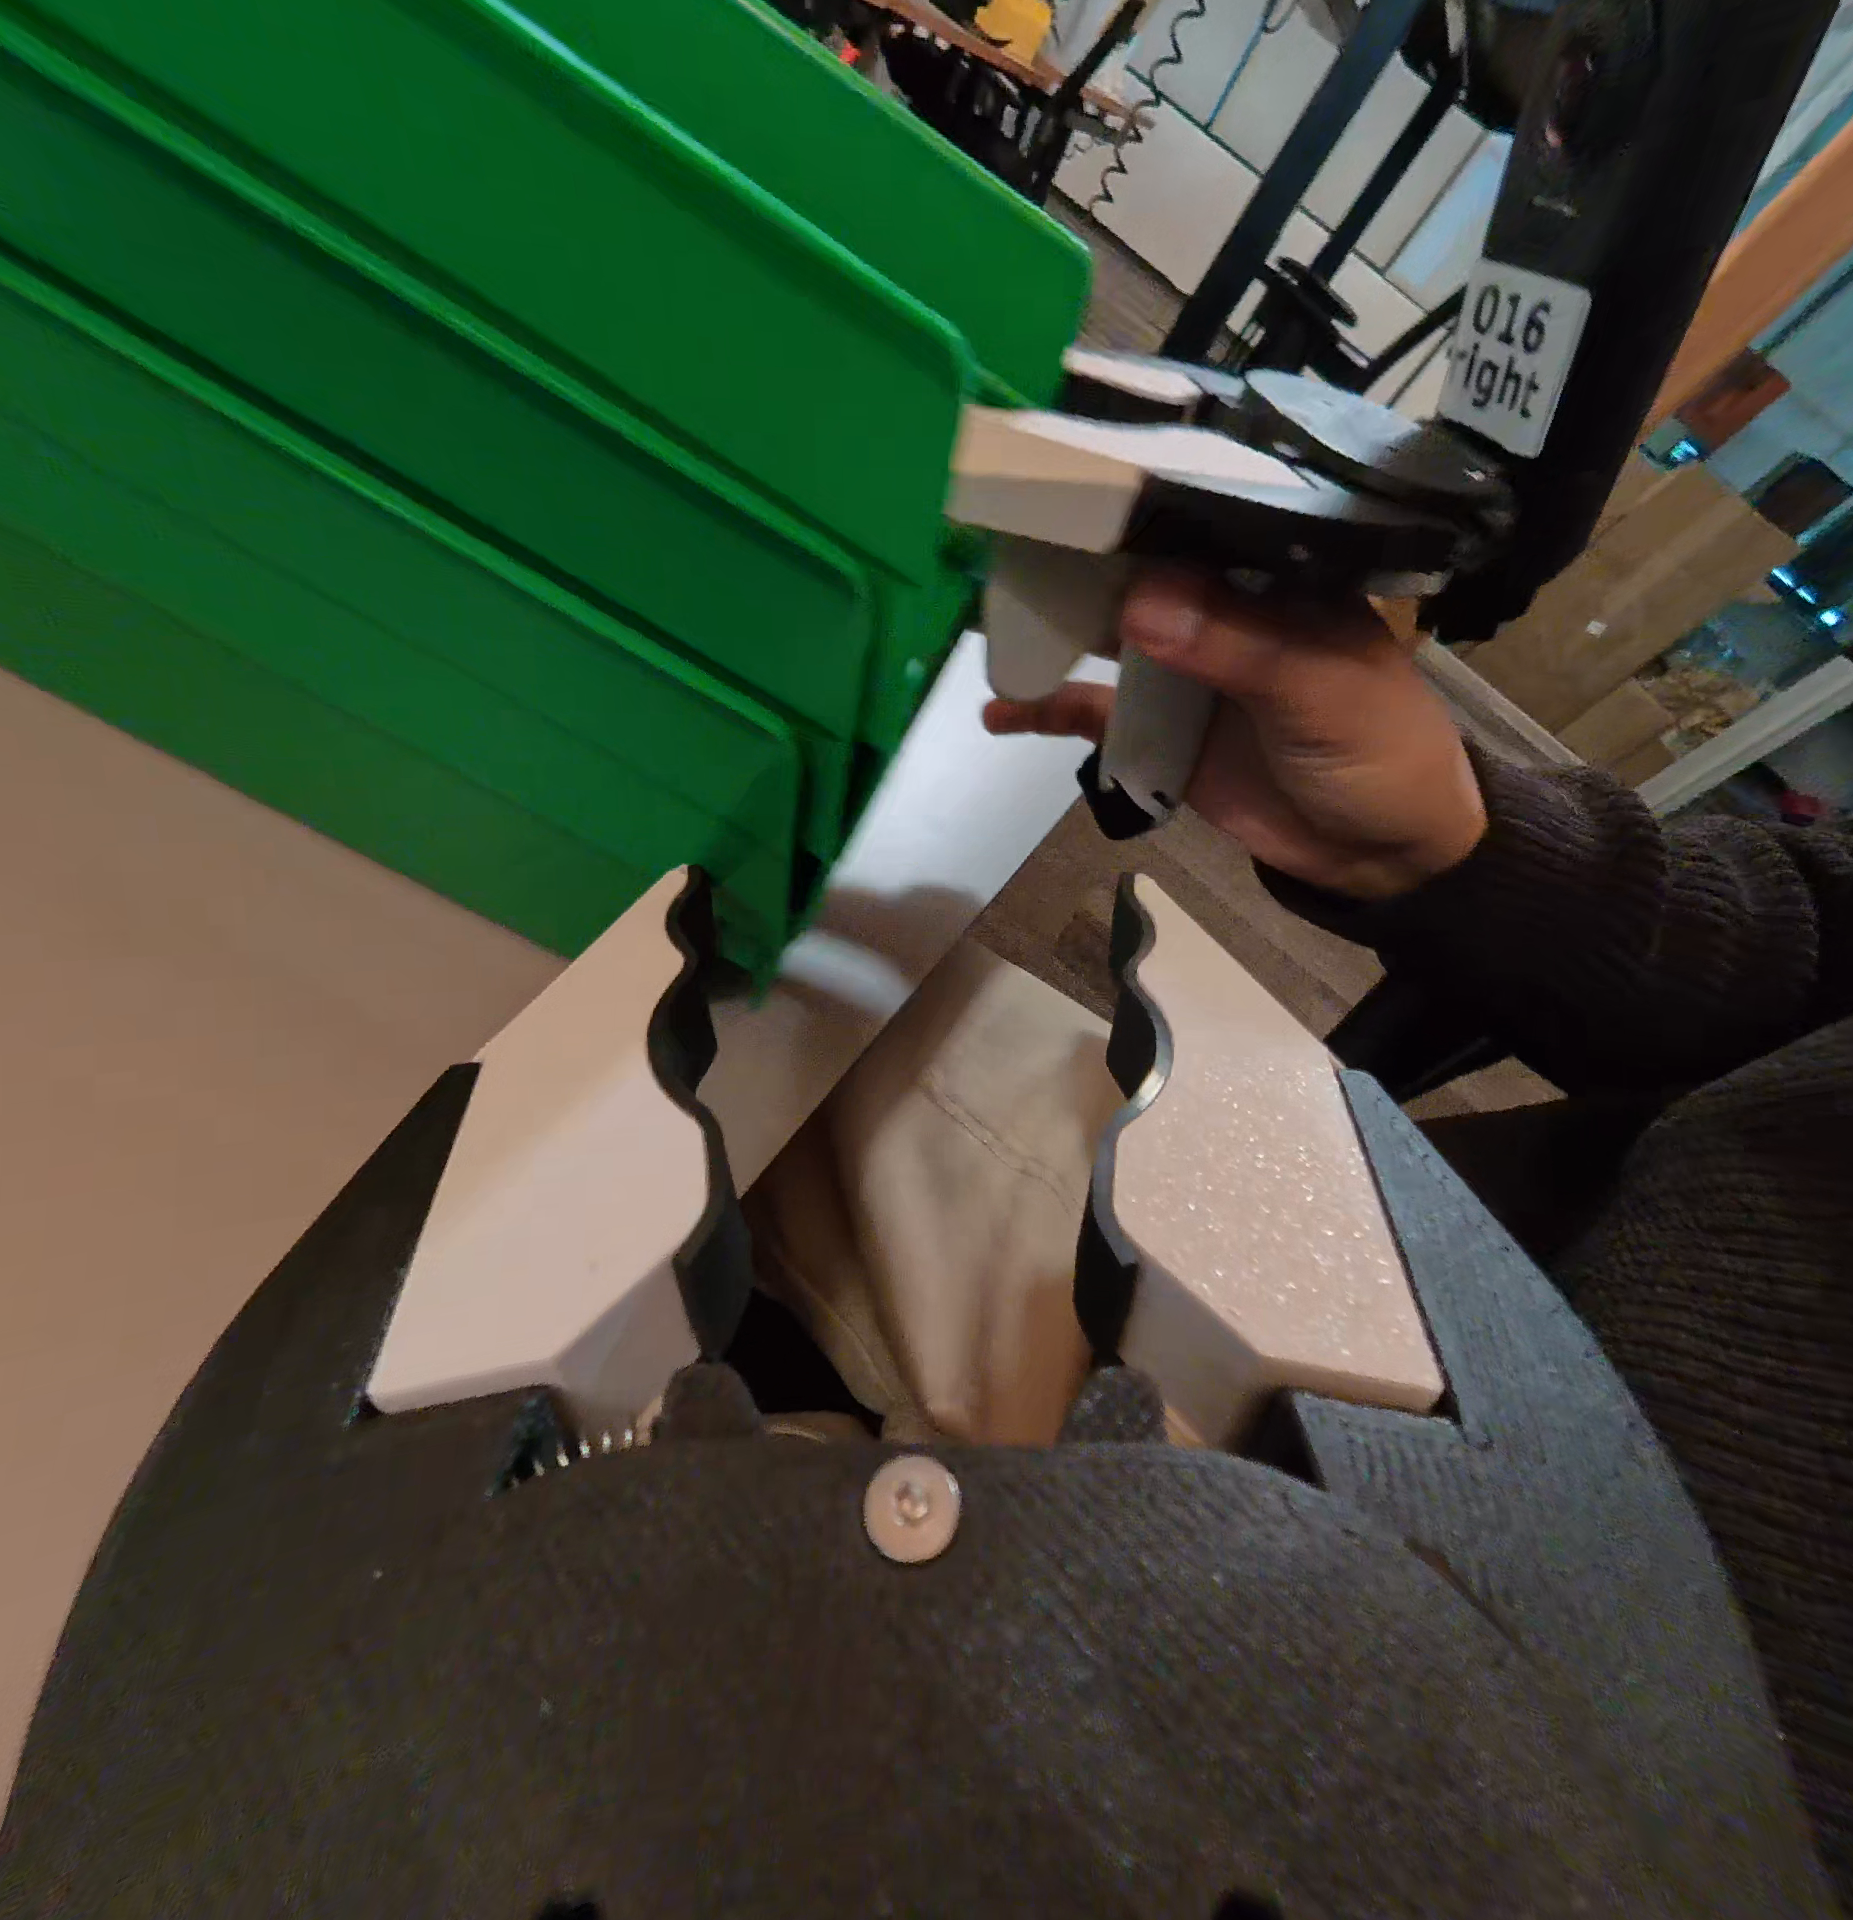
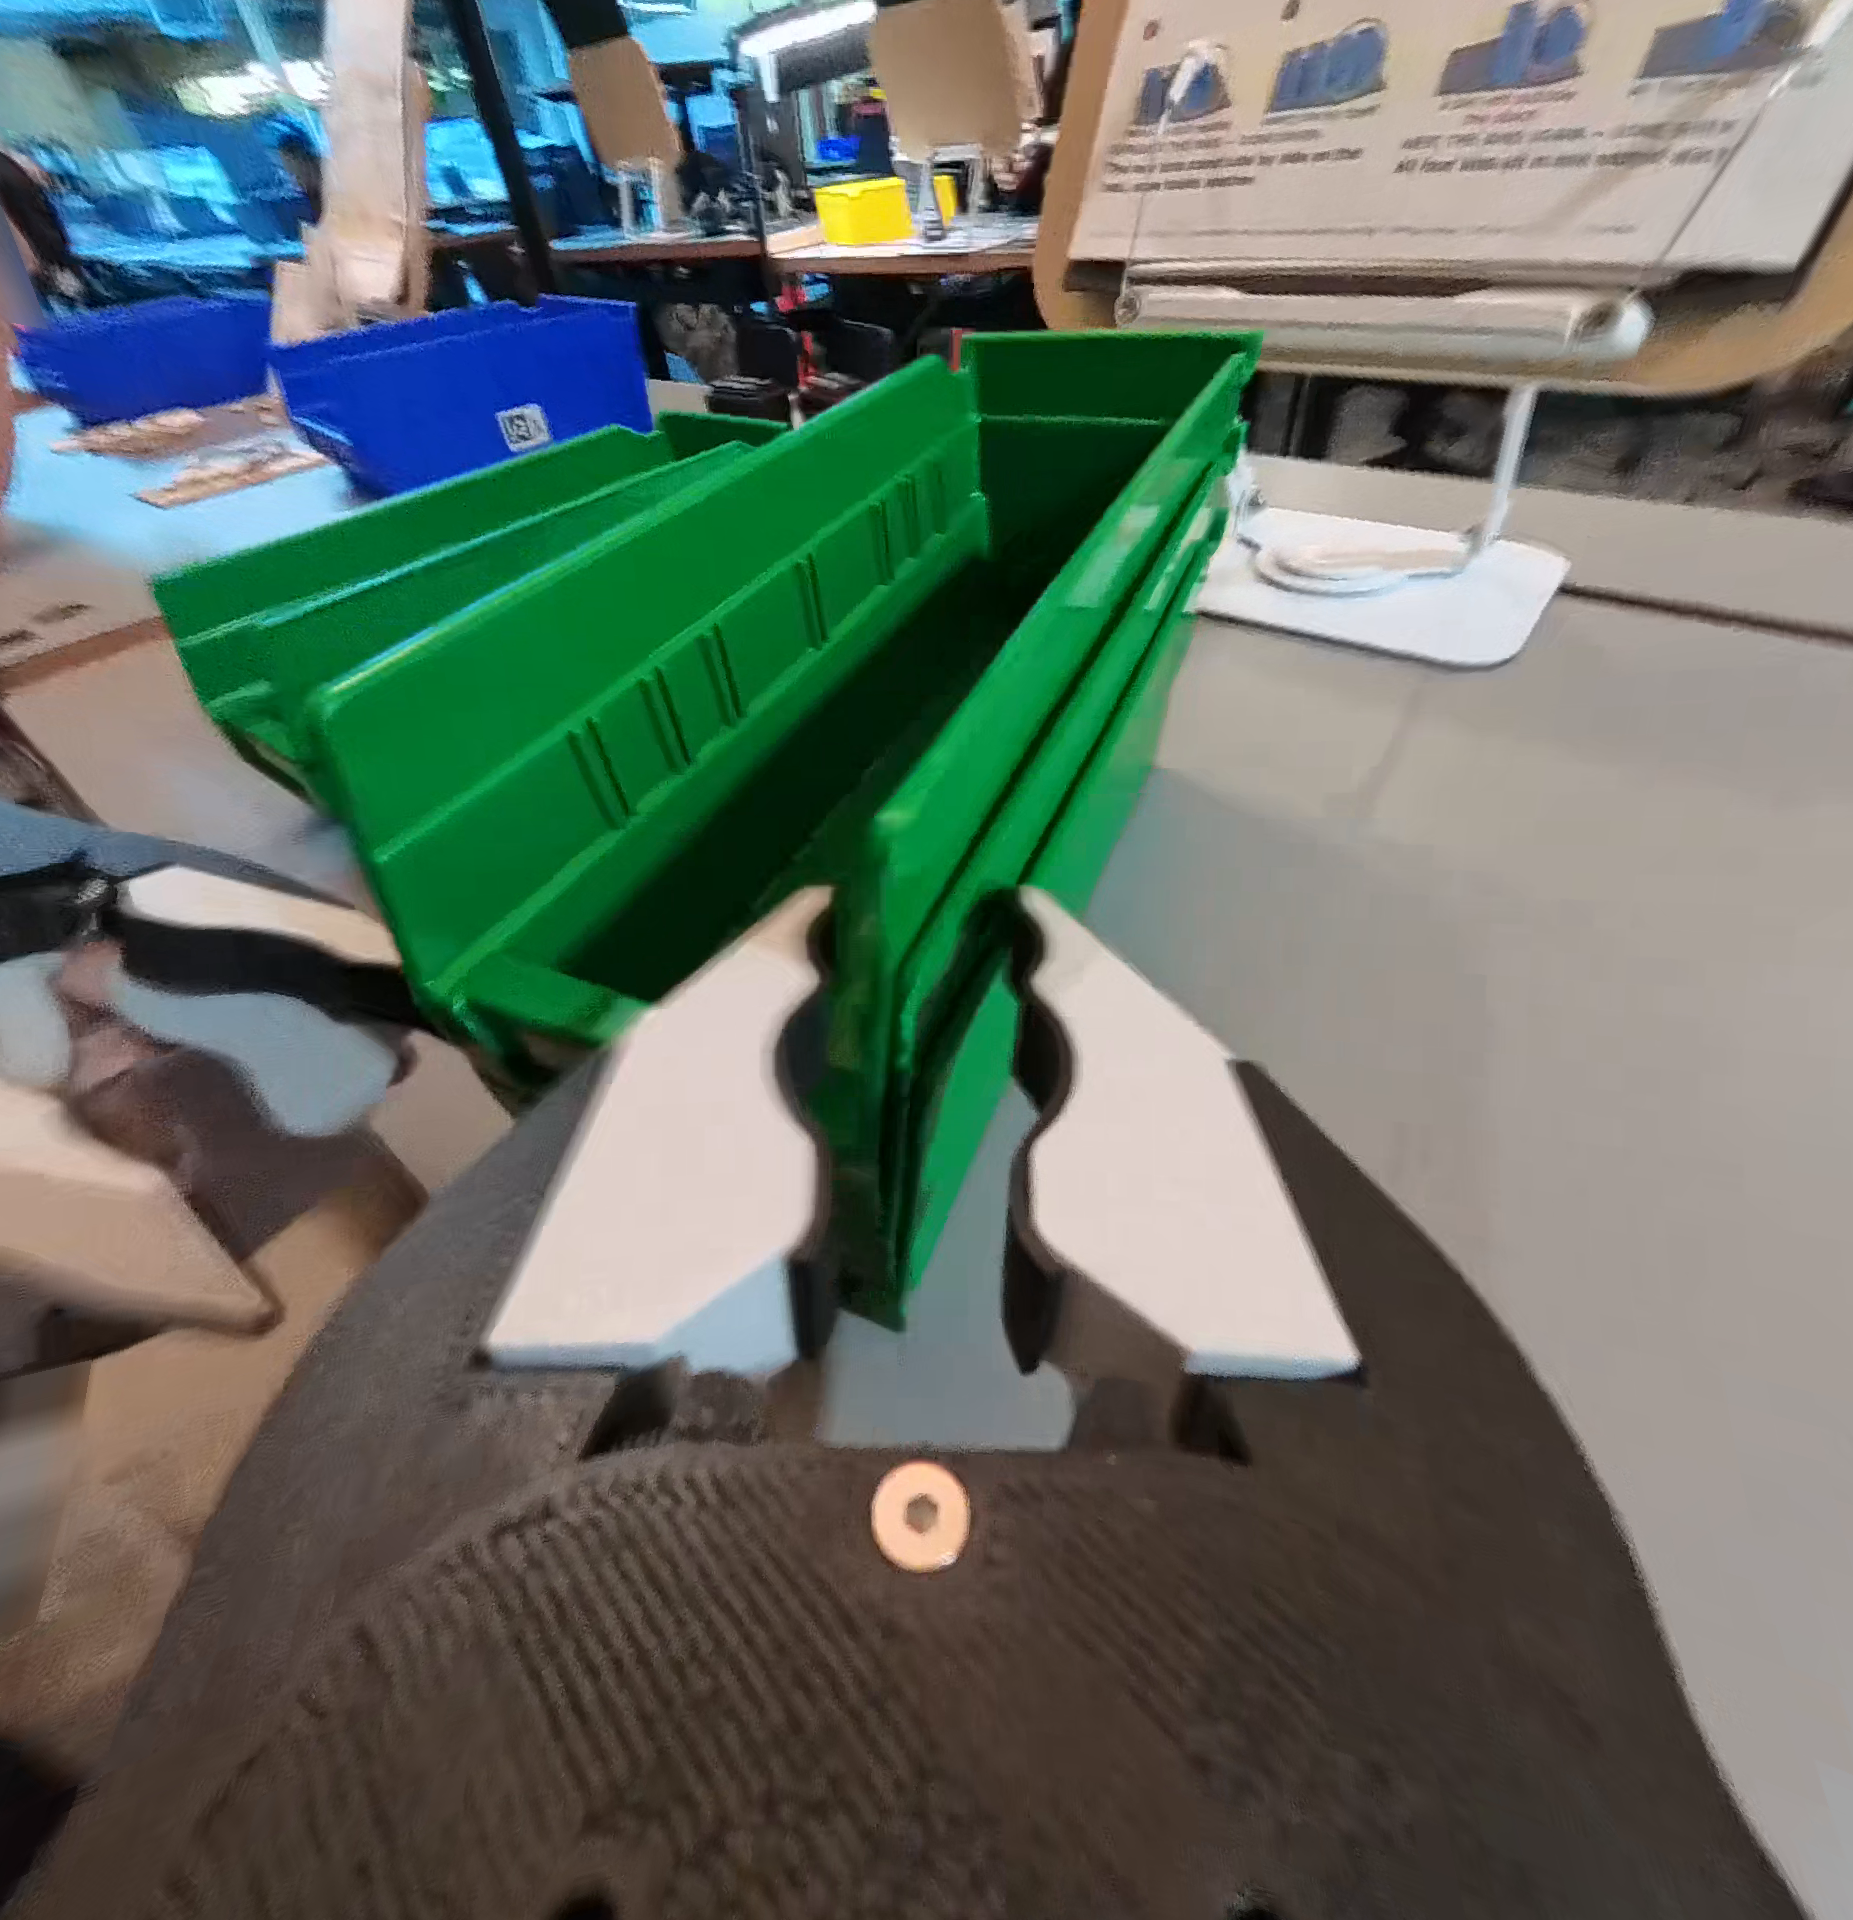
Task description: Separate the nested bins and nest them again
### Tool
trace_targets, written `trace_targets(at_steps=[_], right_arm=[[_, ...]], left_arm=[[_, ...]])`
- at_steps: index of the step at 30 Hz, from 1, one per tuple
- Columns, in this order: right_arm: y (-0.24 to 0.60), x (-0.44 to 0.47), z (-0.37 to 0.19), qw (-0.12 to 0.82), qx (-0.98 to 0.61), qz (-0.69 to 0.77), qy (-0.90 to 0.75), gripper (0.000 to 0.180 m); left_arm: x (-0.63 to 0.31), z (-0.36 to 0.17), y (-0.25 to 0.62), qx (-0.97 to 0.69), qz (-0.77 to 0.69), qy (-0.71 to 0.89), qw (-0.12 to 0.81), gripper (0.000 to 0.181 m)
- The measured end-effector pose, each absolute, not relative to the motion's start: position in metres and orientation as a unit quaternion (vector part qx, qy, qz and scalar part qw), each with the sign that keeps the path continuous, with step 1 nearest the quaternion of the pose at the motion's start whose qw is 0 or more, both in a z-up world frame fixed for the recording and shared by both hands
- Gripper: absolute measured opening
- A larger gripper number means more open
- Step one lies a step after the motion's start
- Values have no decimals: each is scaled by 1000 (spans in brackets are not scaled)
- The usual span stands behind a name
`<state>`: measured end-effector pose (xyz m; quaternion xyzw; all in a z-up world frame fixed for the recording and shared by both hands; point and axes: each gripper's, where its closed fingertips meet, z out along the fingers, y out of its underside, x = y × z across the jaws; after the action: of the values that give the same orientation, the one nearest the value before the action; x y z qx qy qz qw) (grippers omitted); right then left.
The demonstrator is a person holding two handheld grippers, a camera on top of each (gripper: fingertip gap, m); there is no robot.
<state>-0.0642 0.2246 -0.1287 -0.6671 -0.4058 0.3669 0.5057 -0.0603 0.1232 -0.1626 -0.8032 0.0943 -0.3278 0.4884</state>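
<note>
Clearly, green bins' (image 2: 693,707) side walls between right gripper (image 2: 922,1039) fingers (image 2: 683,1122).

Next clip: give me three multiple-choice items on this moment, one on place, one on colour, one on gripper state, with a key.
1. Where is the right gripper?
A. astride a wall of the green bins
B. flat on the table
C. inside a blue bin

2. The nested bins are:
A. yellow
B. green
C. red

3. The left gripper is:
A. shut on a bin
B. shut on nothing
C. open, holding nothing

Key: 1 A, its fingers straddle the wall; 2 B, both views show green; 3 C, a wide gap shows between its fingers.
</note>
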Motion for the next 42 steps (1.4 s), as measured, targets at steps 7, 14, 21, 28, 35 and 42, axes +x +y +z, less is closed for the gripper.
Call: trace_targets(at_steps=[7, 14, 21, 28, 35, 42], right_arm=[[269, -52, -128, 508, -701, 339, -368, 2], [275, -51, -113, 478, -697, 433, -316, 4], [274, -70, -75, 478, -661, 493, -304, 4], [249, -117, -24, 467, -619, 553, -306, 4], [178, -205, -23, 467, -605, 556, -327, 7], [120, -267, 5, 551, -549, 500, -380, 9]], left_arm=[[-55, -170, 113, -807, -333, 100, 478, 77], [-78, -162, 118, -801, -306, 66, 510, 77], [-103, -156, 129, -796, -268, 25, 542, 81], [-158, -93, 138, -741, -138, -13, 657, 101], [-217, -61, 129, -756, 4, -35, 654, 135], [-294, -38, 94, -757, 8, -60, 650, 122]])
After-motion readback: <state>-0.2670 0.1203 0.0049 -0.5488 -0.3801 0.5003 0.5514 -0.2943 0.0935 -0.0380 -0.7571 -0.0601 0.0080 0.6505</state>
